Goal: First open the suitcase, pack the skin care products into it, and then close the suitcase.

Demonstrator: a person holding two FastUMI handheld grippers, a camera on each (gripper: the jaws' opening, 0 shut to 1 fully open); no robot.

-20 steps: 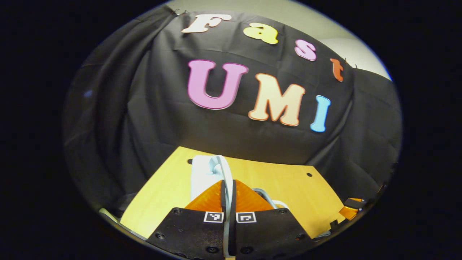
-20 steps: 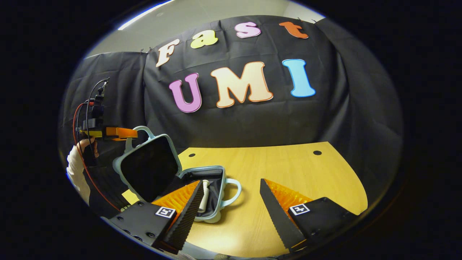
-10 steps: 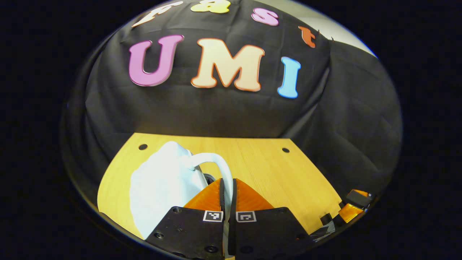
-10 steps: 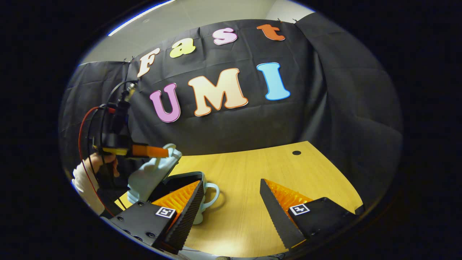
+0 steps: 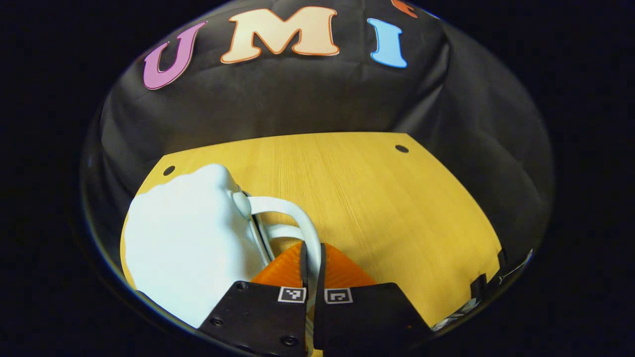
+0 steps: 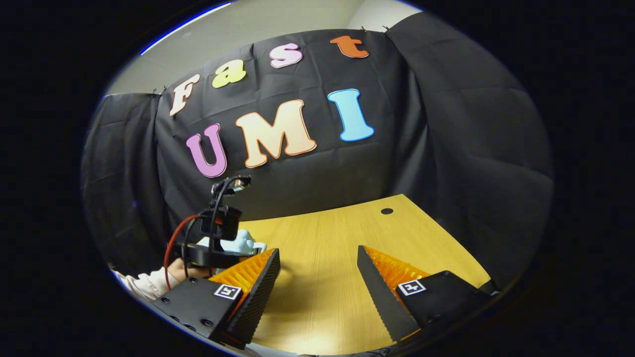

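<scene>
**Suitcase lid down on the table, handle in our left gripper**

The pale blue suitcase [image 5: 188,243] lies on the yellow wooden table [image 5: 377,198], at its left part in the left gripper view. We see its smooth, rounded shell from above, brightly lit so that little surface detail shows. The lid sits down over the base, with a thin dark seam visible along the edge near the handles. A second white loop lies just under the upper handle [image 5: 292,218].

Our left gripper [image 5: 311,258] is clamped on that upper handle, both orange fingers pressed against the white loop with only the strap between them.

In the right gripper view, the case [image 6: 241,243] appears as a small blue patch behind the left tool, mostly hidden by it and by our own left finger. A hand [image 6: 179,269] with a white sleeve [image 6: 144,285] holds that tool, and a red cable [image 6: 173,248] loops from it.

Our right gripper [image 6: 318,270] hangs above bare tabletop with its fingers spread wide, holding nothing. Round dark holes [image 5: 401,148] mark the table's far corners.
</scene>
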